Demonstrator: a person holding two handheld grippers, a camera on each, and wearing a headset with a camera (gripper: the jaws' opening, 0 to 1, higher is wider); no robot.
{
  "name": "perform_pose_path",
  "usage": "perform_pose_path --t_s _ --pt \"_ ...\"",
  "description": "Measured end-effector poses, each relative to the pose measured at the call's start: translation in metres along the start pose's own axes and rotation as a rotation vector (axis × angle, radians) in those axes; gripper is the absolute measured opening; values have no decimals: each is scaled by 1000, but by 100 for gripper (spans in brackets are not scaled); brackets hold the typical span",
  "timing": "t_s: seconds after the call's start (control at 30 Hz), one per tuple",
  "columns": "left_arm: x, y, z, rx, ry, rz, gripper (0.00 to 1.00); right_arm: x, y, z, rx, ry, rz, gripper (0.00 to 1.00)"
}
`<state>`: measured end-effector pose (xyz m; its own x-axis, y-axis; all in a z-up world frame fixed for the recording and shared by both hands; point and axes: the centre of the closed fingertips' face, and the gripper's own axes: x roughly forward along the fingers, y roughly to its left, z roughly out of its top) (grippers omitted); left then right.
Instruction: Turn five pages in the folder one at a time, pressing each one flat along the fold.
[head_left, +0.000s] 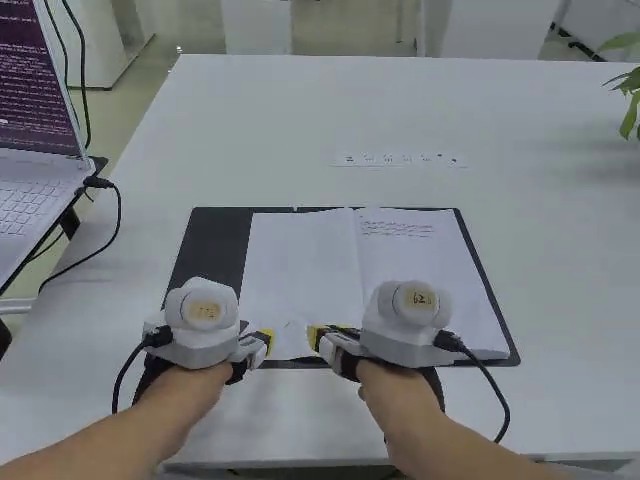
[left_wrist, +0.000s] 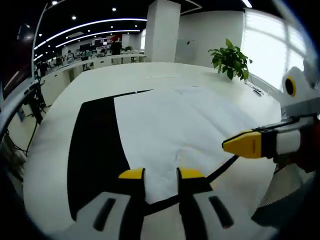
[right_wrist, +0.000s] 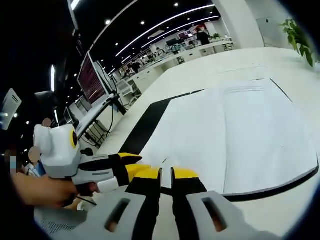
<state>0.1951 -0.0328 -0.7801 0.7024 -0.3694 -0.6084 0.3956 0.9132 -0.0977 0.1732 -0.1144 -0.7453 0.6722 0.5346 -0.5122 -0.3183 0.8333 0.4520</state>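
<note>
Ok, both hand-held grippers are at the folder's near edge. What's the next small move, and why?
Probably slide the right hand-held gripper away from you along the fold, pressing down. Its tips and those of the left hand-held gripper sit at the fold's near end on the open folder, and the page there looks slightly humped, not yet flat.

A small label (head_left: 421, 298) on the round cap of the right gripper (head_left: 318, 335) seems to read "62". The paler label (head_left: 207, 311) on the left gripper (head_left: 264, 341) is too faint to read. Too small to read are:
- the print lines (head_left: 398, 229) on the folder (head_left: 205, 250)
- the laptop screen (head_left: 30, 80) text
- the marked strip (head_left: 398, 157) on the bench (head_left: 300, 110)
</note>
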Motion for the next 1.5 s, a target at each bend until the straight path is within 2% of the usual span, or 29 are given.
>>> perform_pose_path --t_s 0.13,0.2,0.23,0.3,0.37,0.43,0.57,0.7,0.83,0.93,1.33,1.5 --pt "3 2 -9 -14 28 69 24 -4 -15 8 28 -19 -19 3" --pt "1 1 -7 -11 -1 84 23 -5 -22 12 40 -30 -24 2" --pt "2 2 -7 -1 -2 93 23 -4 -26 14 48 -37 -29 1" --pt "3 3 -7 36 -17 113 22 -3 -30 18 54 -38 -29 0" --pt "2 4 -8 13 -20 122 22 0 -36 22 64 -46 -33 0" --pt "2 4 -8 7 -32 130 22 5 -42 24 96 -46 -35 0" --pt "1 4 -9 9 -57 139 22 15 -52 31 114 -45 -37 0" --pt "2 4 -9 29 -63 136 22 26 -63 51 80 -73 -35 0" --pt "2 5 -9 21 -80 137 22 40 -71 70 39 -94 -32 0" --pt "3 5 -9 16 -86 137 22 53 -75 82 5 -105 -11 0" --pt "8 8 -10 22 -98 136 22 77 -82 91 -47 -86 -27 0" --pt "8 8 -10 21 -104 136 22 86 -90 95 -55 -87 -41 0"
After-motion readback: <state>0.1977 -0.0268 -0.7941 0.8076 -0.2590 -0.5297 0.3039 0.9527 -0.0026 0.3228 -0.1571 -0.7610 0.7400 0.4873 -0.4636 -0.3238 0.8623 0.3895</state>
